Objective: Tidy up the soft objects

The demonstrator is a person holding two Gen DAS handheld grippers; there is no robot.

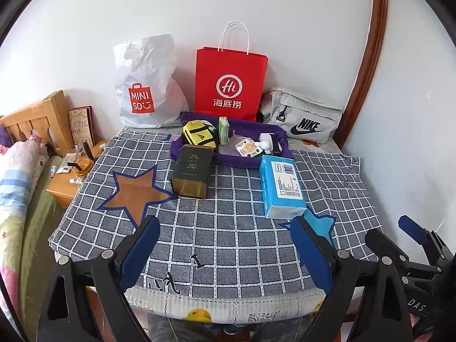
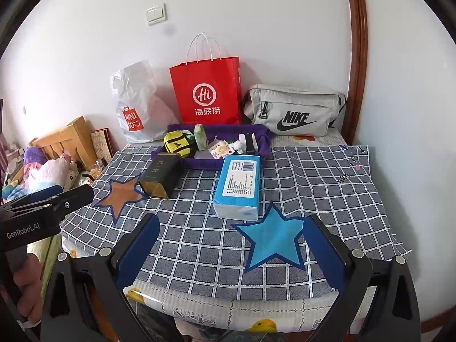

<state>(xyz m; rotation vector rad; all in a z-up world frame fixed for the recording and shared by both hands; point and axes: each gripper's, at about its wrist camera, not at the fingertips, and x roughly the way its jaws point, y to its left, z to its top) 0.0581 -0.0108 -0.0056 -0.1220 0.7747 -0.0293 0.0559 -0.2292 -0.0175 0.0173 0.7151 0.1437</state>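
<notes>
A blue tissue pack (image 1: 282,189) (image 2: 238,189) lies on the checked cloth just in front of a purple tray (image 1: 196,115) (image 2: 228,129). A dark green tea tin (image 1: 192,172) (image 2: 161,175) lies on its side to the left. The tray holds a small yellow bag (image 1: 199,136) (image 2: 177,142), a green packet (image 1: 223,130) (image 2: 201,136) and small wrapped items. My left gripper (image 1: 225,245) is open and empty above the cloth's near edge. My right gripper (image 2: 232,245) is open and empty over a blue star patch (image 2: 272,239).
A white Miniso bag (image 1: 145,85) (image 2: 135,108), a red paper bag (image 1: 229,81) (image 2: 208,91) and a grey Nike pouch (image 1: 303,115) (image 2: 296,111) stand against the back wall. An orange star patch (image 1: 134,192) (image 2: 121,195) is on the cloth. A cluttered wooden nightstand (image 1: 64,183) and a bed are at the left.
</notes>
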